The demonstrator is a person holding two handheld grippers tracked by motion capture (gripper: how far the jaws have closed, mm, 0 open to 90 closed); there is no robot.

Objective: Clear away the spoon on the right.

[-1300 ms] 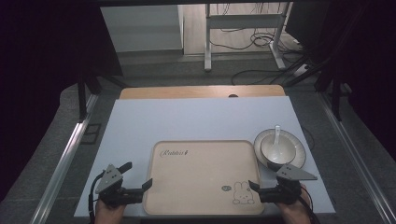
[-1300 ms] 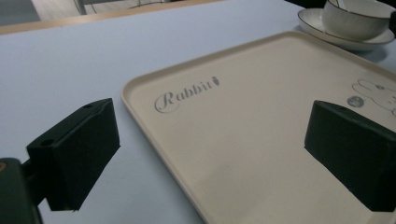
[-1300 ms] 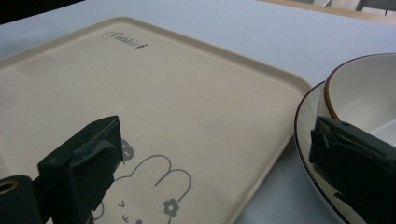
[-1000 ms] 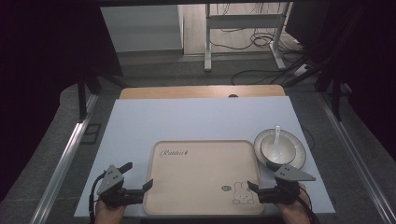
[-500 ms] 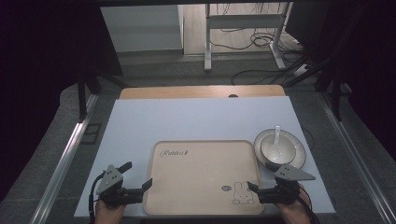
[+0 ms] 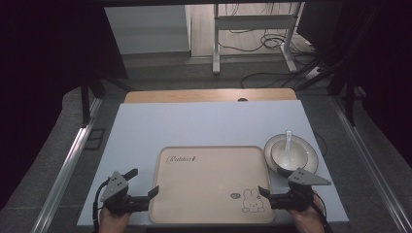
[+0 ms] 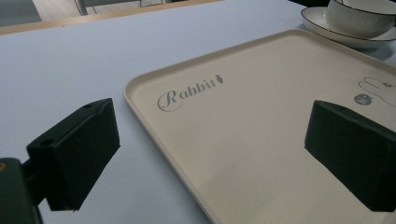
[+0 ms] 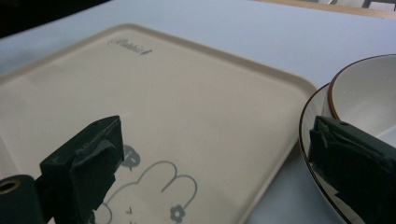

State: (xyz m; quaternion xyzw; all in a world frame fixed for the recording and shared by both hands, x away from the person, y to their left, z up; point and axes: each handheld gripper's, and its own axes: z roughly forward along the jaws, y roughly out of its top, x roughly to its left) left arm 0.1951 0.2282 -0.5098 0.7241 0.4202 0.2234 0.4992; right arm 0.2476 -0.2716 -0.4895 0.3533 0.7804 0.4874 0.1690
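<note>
A beige tray (image 6: 209, 174) printed with "Rabbit" and a bunny lies at the table's near edge. Right of it a white bowl (image 6: 290, 155) with a white spoon (image 6: 288, 138) in it stands on a dark-rimmed plate (image 6: 311, 148). My left gripper (image 6: 143, 182) is open at the tray's near left corner. In the left gripper view, my left gripper (image 7: 215, 154) straddles the tray rim (image 7: 140, 100), one jaw over the table and one over the tray. My right gripper (image 6: 274, 183) is open at the tray's near right corner. In the right gripper view, my right gripper (image 8: 219, 172) spans from the tray's bunny print (image 8: 154, 186) to the plate (image 8: 306, 135).
The white tabletop (image 6: 204, 126) stretches bare behind the tray, with a wooden strip (image 6: 209, 95) along its far edge. Beyond it, a desk frame (image 6: 252, 34) and cables lie on the floor. Metal rails (image 6: 68, 165) run along both sides of the table.
</note>
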